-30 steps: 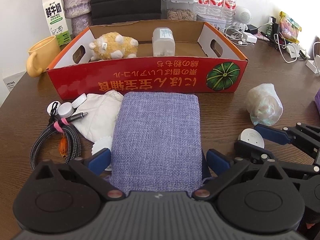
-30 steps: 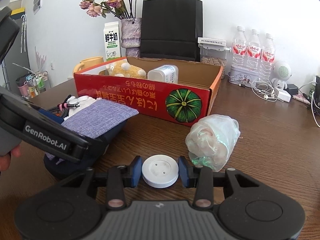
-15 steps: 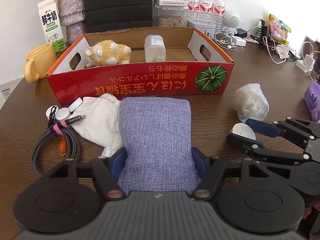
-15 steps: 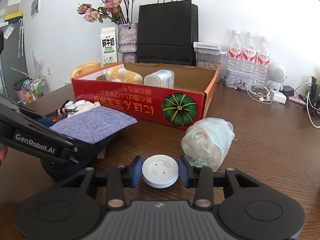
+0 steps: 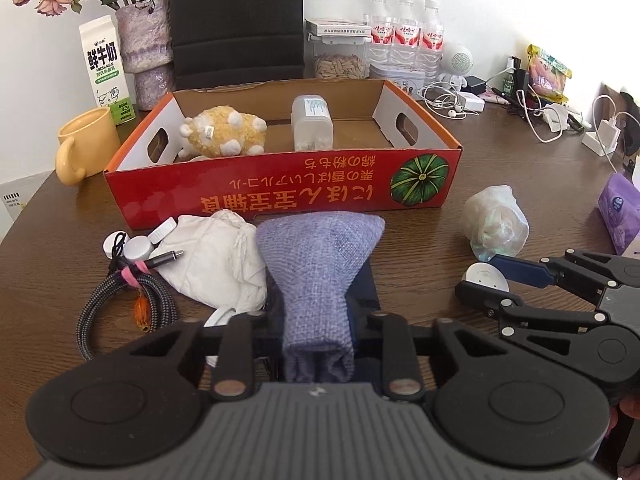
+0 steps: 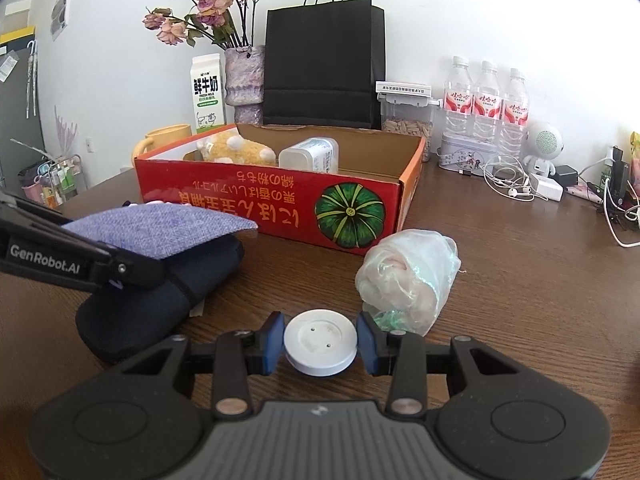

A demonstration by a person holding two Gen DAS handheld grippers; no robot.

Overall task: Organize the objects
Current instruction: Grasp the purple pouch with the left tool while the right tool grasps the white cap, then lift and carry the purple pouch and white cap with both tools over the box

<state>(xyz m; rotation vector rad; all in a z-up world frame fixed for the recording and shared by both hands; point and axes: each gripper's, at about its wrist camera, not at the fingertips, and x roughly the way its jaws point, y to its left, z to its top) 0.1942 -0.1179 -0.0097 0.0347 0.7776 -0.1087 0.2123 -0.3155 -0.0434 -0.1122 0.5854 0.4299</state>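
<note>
There is one red cardboard box [image 5: 280, 196], and inside it are two things: one yellow plush toy [image 5: 224, 132] and one clear plastic jar [image 5: 312, 122]. Behind the box stand three water bottles [image 5: 406, 36], one milk carton [image 5: 105, 68], one yellow mug [image 5: 86, 144], one vase [image 5: 146, 46] and one black paper bag [image 6: 322, 64]. On the tabletop [image 5: 500, 168] in front lie one purple cloth pouch [image 5: 318, 264], one white cloth bag [image 5: 212, 264], one braided cable [image 5: 128, 304] and one crumpled plastic bag [image 5: 496, 228]. There are two grippers: the left gripper [image 5: 318, 344] and the right gripper [image 6: 320, 346].

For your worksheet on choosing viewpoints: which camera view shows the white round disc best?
The right wrist view: the white round disc sits centred and close, its top face fully visible between the right tool pads. The left wrist view shows the disc only small, partly hidden behind that tool.
</note>
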